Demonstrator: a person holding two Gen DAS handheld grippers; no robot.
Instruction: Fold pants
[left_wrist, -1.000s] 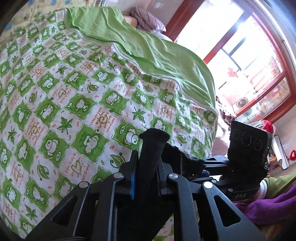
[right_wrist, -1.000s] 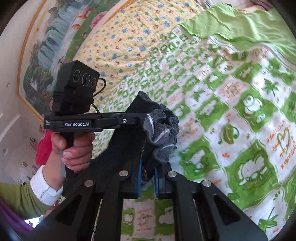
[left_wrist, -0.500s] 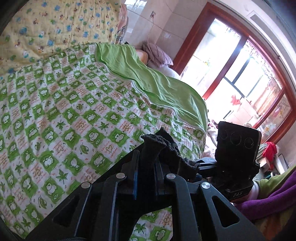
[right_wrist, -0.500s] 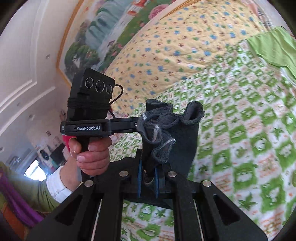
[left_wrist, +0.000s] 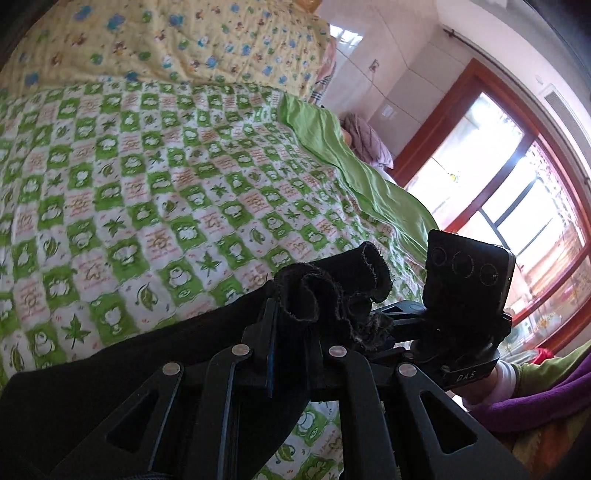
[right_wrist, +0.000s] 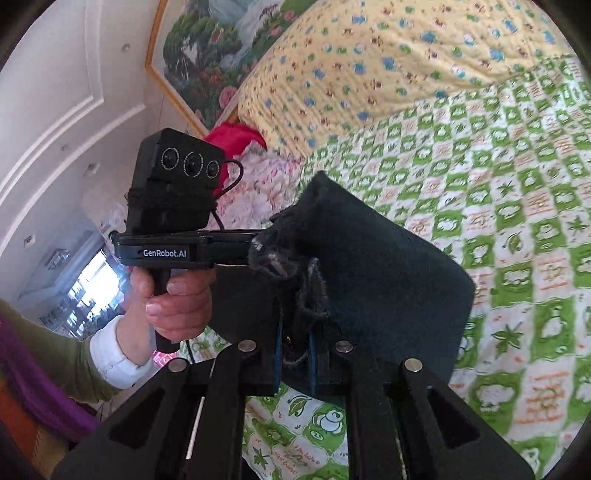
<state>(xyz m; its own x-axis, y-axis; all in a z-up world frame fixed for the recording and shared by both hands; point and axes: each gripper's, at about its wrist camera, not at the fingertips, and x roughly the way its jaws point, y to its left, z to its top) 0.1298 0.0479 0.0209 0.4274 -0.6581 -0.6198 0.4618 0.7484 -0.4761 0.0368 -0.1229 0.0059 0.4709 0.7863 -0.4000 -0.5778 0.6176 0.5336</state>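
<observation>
The left tool (left_wrist: 291, 328) and right tool (right_wrist: 297, 339) each pinch a bunched edge of the black pants (right_wrist: 373, 266), held together in the air near the bed's (left_wrist: 147, 192) front edge; the fold seems half made, with laying down and smoothing left. A green sheet (left_wrist: 354, 173) lies along the bed's right edge, well clear.

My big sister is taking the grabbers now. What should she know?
Left gripper: shut on a bunched edge of the black pants.
Right gripper: shut on another bunched edge of the same pants.
The pants hang between both grippers, above the green checked blanket.
Done: pants picked up.
Left: probably lay them flat, then make the folds.
</observation>
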